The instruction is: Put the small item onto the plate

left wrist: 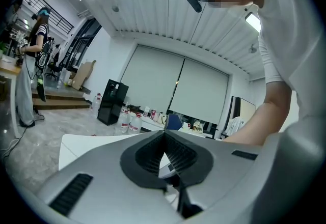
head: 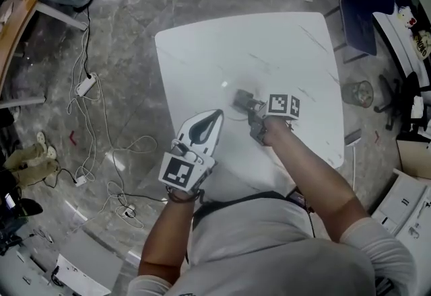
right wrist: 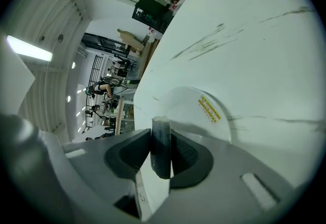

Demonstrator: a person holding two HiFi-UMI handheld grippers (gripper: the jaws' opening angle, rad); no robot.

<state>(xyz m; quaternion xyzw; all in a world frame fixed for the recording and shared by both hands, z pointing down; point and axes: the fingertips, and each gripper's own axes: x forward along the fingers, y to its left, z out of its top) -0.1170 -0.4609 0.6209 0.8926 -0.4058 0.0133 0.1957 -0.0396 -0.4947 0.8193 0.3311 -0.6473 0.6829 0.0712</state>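
My right gripper (head: 245, 101) is shut on the small item (right wrist: 161, 147), a short dark cylinder that stands upright between the pads. It hangs over the near rim of a white plate (right wrist: 204, 116) with a yellow label, which lies on the white table (head: 283, 46). In the head view the item (head: 240, 95) shows near the table's middle, and the plate is hard to tell from the tabletop. My left gripper (head: 217, 114) hovers just left of it near the table's front edge. Its tips (left wrist: 164, 135) meet with nothing between them.
A blue chair (head: 363, 12) stands at the table's far right corner and a round bin (head: 357, 93) sits on the floor to the right. Cables and a power strip (head: 85, 84) lie on the floor at the left.
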